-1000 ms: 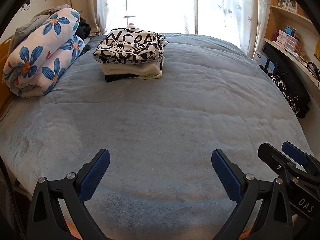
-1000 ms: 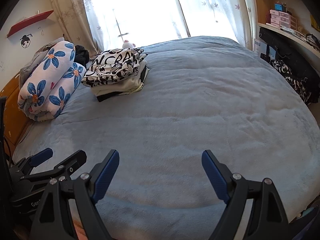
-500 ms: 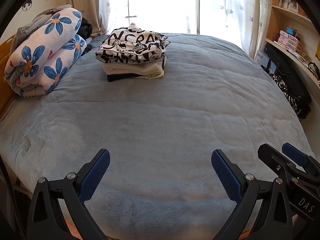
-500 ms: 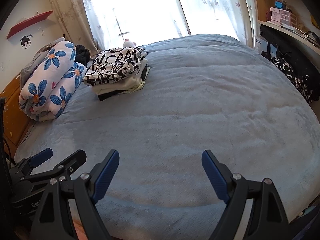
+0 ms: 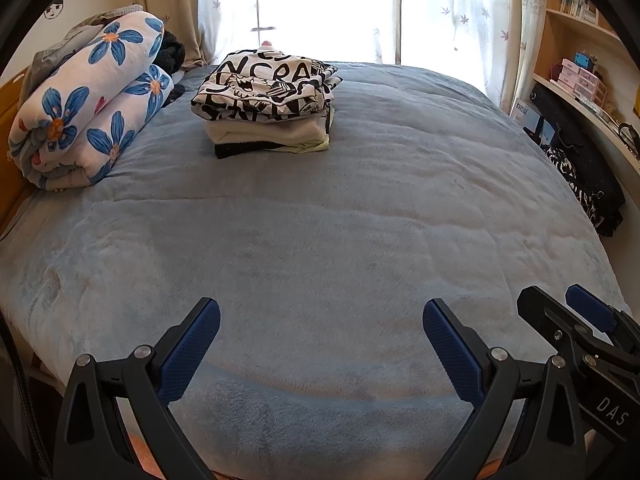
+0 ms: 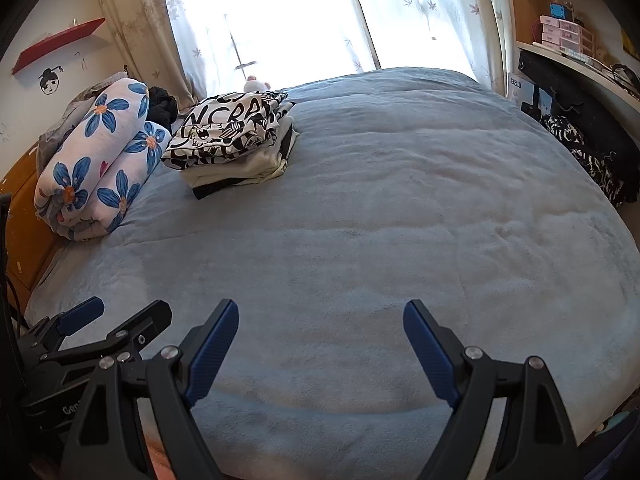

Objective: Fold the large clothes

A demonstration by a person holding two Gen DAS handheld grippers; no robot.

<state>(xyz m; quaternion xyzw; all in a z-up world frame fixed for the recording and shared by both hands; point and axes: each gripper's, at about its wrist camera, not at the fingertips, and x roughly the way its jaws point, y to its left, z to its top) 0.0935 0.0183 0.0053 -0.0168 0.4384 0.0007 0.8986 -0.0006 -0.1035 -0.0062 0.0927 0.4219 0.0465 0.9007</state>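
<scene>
A stack of folded clothes (image 5: 268,104), topped by a black-and-white lettered garment, lies at the far side of the bed; it also shows in the right wrist view (image 6: 232,140). My left gripper (image 5: 320,344) is open and empty over the near edge of the blue-grey blanket (image 5: 320,220). My right gripper (image 6: 320,340) is open and empty, just right of the left one. The right gripper shows at the left wrist view's lower right (image 5: 576,328); the left gripper shows at the right wrist view's lower left (image 6: 104,324).
A rolled white quilt with blue flowers (image 5: 84,108) lies at the bed's far left. A curtained window (image 5: 328,8) is behind the bed. Shelves and a desk with dark clothing hanging (image 5: 580,168) stand on the right.
Both views have tilted slightly downward, so the bed and stack sit a little lower in view. Both grippers stay open and empty.
</scene>
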